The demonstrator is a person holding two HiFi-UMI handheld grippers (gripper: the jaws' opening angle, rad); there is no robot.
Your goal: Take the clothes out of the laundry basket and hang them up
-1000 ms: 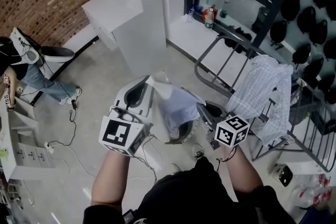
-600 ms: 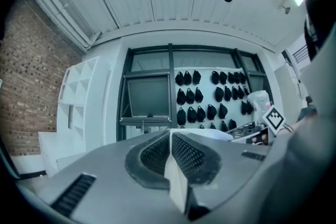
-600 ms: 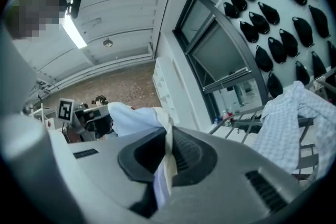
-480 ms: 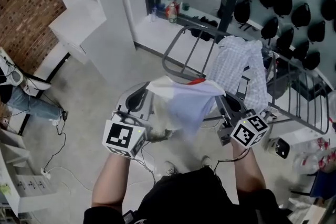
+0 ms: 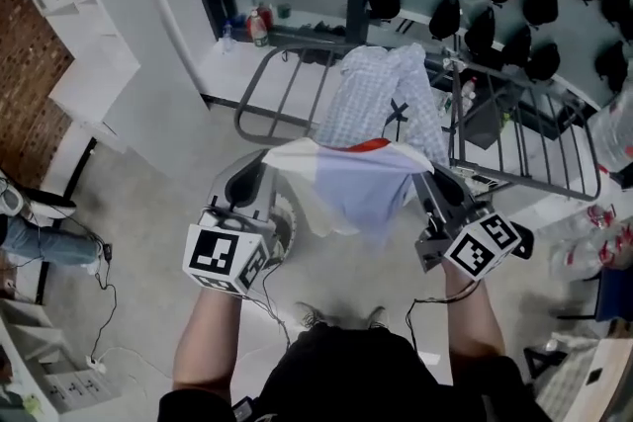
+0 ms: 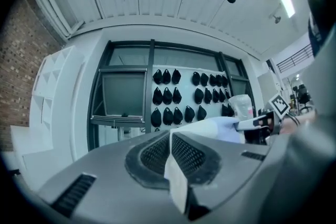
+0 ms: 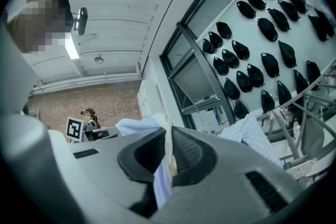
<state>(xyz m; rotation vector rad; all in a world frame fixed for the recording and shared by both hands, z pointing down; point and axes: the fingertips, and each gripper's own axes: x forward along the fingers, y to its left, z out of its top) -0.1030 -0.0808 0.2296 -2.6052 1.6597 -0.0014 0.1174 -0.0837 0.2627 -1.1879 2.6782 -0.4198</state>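
The head view shows a pale garment with red trim at its top edge, stretched in the air between the left tool and the right tool. It hangs near a drying rack draped with a checked shirt. Only the two gripper views show the grip itself: each tool's jaws are pinched tight on a fold of the garment's edge.

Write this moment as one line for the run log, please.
left gripper: shut on pale garment | right gripper: shut on pale garment | pale garment: stretched between both | drying rack: checked shirt draped over it
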